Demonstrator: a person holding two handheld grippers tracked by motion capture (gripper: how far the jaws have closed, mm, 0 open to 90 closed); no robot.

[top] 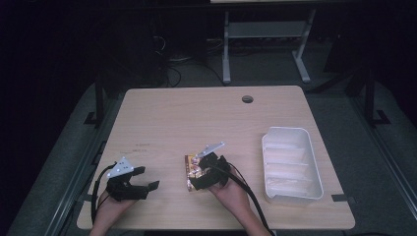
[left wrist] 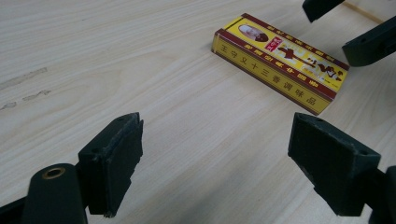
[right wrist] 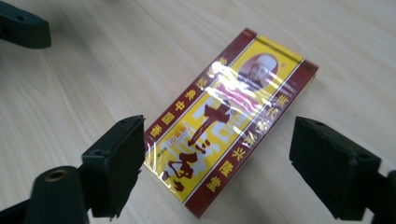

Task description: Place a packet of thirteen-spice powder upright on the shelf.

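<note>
A yellow and dark-red box [top: 192, 170] wrapped in shiny film lies flat on the wooden table [top: 196, 118], near the front middle. My right gripper [top: 197, 172] hovers over it, open, with one jaw on each side of the box [right wrist: 229, 116] and neither pad touching it. In the right gripper view the right gripper [right wrist: 219, 126] straddles the box's lower end. My left gripper [top: 149, 177] rests open near the front left, nothing between its jaws. From the left gripper view, the left gripper [left wrist: 217, 126] faces the box [left wrist: 280, 67] farther off, with the right gripper's jaws [left wrist: 373, 46] beyond it.
A white plastic tray [top: 315, 162] with ribbed compartments stands at the right side of the table. A round cable hole [top: 247, 99] sits near the far edge. A desk frame [top: 265, 44] stands on the floor behind.
</note>
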